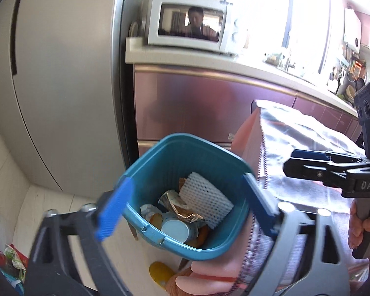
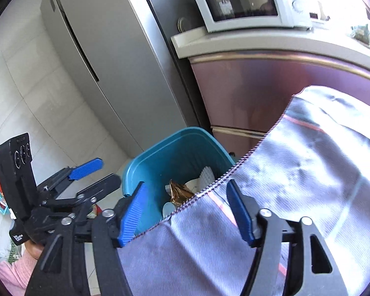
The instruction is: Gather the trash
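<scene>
Left gripper (image 1: 185,207): jaws are standing wide apart with nothing gripped, hanging right over the mouth of the bin (image 1: 145,162).
Right gripper (image 2: 187,212): jaws are gaping fairly wide and empty, hovering over the edge of the cloth (image 2: 308,172) beside the bin.
Trash: it is lying inside the blue bin, which is sitting low by the cabinet (image 1: 197,98), just beside the cloth-covered table.
Risk, bin: a gripper dipping in again could be catching the rim and tipping the bin, since it is looking light and leaning.
Risk, cloth: the right jaws are hanging so close to the stitched hem that closing there could be snagging the cloth and dragging it.
Risk, leftovers: a colourful wrapper (image 1: 12,261) is still lying on the floor at the far left, and it could be getting missed.
Count, bins: one.
Count, grippers: two, both empty.
Count, trash in the bin: one white foam net (image 1: 204,197), one gold foil wrapper (image 1: 185,214), one pale cup (image 1: 175,229), plus orange bits I cannot count.
Count, microwave (image 1: 190,24): one.
Count, fridge (image 1: 61,86): one.
</scene>
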`<state>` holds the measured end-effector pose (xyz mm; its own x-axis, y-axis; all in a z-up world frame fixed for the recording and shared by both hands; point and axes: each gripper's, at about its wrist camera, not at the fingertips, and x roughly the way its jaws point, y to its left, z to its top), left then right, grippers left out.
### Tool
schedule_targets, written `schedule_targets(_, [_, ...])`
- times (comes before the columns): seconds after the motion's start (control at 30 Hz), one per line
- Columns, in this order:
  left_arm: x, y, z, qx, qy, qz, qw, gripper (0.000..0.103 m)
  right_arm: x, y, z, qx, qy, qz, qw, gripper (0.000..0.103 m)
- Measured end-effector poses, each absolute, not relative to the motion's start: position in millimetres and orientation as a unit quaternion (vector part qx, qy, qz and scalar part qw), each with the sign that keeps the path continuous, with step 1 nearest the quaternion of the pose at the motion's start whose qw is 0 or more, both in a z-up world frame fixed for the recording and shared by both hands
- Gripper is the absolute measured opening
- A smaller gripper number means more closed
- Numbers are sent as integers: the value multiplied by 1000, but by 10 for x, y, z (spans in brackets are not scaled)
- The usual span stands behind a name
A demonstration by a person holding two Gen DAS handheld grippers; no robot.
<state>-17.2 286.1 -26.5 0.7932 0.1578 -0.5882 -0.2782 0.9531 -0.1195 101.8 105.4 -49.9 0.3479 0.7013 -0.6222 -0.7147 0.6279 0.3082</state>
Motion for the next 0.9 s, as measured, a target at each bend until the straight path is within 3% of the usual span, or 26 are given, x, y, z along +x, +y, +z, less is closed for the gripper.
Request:
schedule_targets(0.13, [-328,2742,-183,-98,289,110,946,97,829,840,-402,-6,342,414,844,84])
schedule_targets(0.33, [-520,2466,-92,-81,265,109,955,97,474,487,-291,-5,285,372,883,96])
schedule_targets(0.9, [-913,1484,318,-31,128,93,987,97,-242,-473,-205,14,151,233,961,96])
